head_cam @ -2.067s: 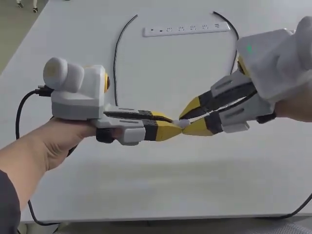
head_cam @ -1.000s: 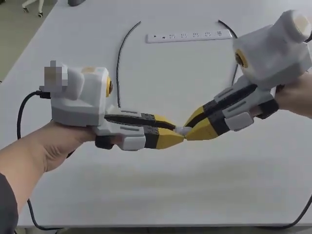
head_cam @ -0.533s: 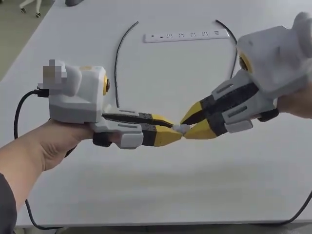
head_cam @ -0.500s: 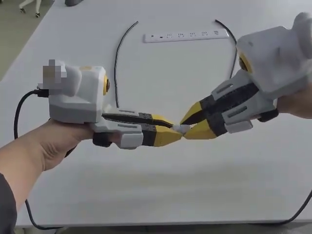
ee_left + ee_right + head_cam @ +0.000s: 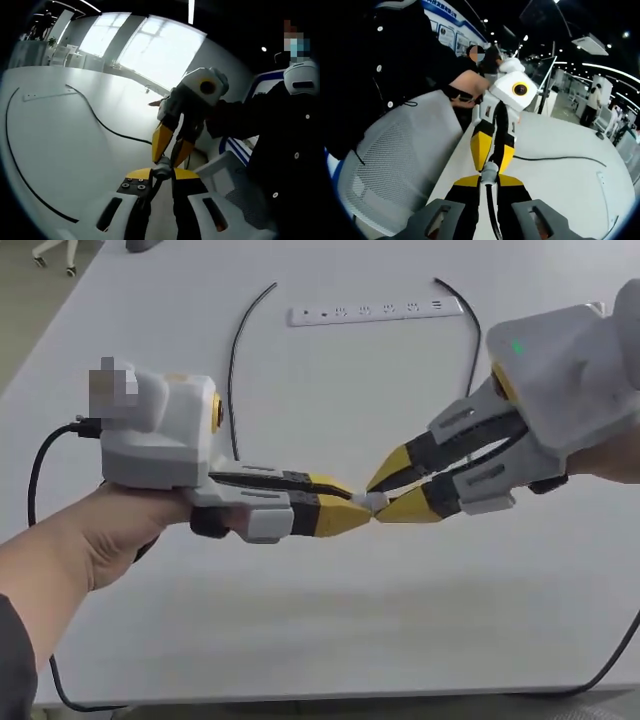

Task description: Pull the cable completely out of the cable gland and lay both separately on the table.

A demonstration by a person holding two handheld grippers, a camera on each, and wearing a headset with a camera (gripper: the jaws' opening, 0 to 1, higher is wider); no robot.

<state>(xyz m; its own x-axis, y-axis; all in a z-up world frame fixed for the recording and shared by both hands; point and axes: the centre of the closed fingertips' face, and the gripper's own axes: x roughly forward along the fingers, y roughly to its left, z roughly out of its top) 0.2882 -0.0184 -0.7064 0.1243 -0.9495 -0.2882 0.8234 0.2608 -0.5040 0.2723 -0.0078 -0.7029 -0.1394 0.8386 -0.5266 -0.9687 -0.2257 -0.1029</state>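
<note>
Bright, even light falls on the flat white table top [image 5: 330, 410] in the head view, with a soft grey shadow near the front. The big windows [image 5: 150, 50] glare white in the left gripper view. The right gripper view is dim, with small ceiling lamps [image 5: 590, 44]. Both round views bend at the edges.

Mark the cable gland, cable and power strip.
cable gland [image 5: 375, 502], head view, on its small white body.
cable [image 5: 232, 390], head view, midway along its long curved run.
power strip [image 5: 375, 310], head view, middle of its socket row.
</note>
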